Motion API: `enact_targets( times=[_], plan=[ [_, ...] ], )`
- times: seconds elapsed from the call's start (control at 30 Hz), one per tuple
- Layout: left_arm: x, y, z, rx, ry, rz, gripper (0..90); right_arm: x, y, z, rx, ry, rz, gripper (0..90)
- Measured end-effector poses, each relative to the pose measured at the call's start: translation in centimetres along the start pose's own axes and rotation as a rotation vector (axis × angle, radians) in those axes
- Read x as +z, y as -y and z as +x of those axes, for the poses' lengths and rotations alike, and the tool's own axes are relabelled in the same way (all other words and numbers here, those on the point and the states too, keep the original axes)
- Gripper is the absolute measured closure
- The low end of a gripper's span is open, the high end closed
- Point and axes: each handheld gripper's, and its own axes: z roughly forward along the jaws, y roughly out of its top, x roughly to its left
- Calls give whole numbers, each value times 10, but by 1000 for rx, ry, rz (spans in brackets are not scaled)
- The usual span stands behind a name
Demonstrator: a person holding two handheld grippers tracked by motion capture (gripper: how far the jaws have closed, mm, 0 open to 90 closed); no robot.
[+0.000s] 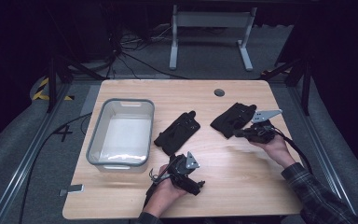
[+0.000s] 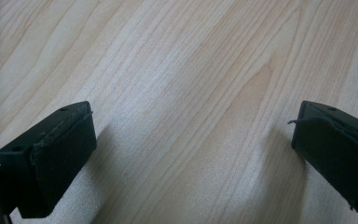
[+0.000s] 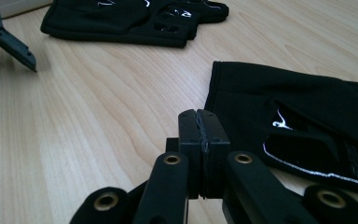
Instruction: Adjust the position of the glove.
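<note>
Right gripper (image 3: 199,122) is clenched on nothing, parked just beside the nearer black fabric fingerless glove (image 3: 303,116). Left gripper (image 2: 193,135) sits released, jaws wide over bare light wooden table (image 2: 177,70).

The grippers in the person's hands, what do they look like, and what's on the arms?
Both are black. The left claw and right claw each carry a grey three-cornered plate and trail a black cable. Brass-coloured pivots show on the right one. A dark plaid sleeve covers the right arm.

A pale wood-grain counter (image 1: 135,191) with a round grey cable port (image 1: 219,92) stands on grey carpet floor (image 1: 9,144). Behind it, a grey metal desk frame (image 1: 209,21) and tangled black cables (image 1: 126,51) sit in dim, dark surroundings. Yellow-black hazard tape (image 1: 41,88) marks the floor at left.
</note>
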Motion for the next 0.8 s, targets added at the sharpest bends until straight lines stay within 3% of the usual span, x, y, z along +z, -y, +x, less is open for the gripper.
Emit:
enact_targets(
  times=[0.43,0.8],
  plan=[
    [0,0,0,0,0,0,1,32,-7,-13,-9,24,32,900],
    [0,0,0,0,-1,0,1,45,-2,-17,-3,26,82,900]
  ],
)
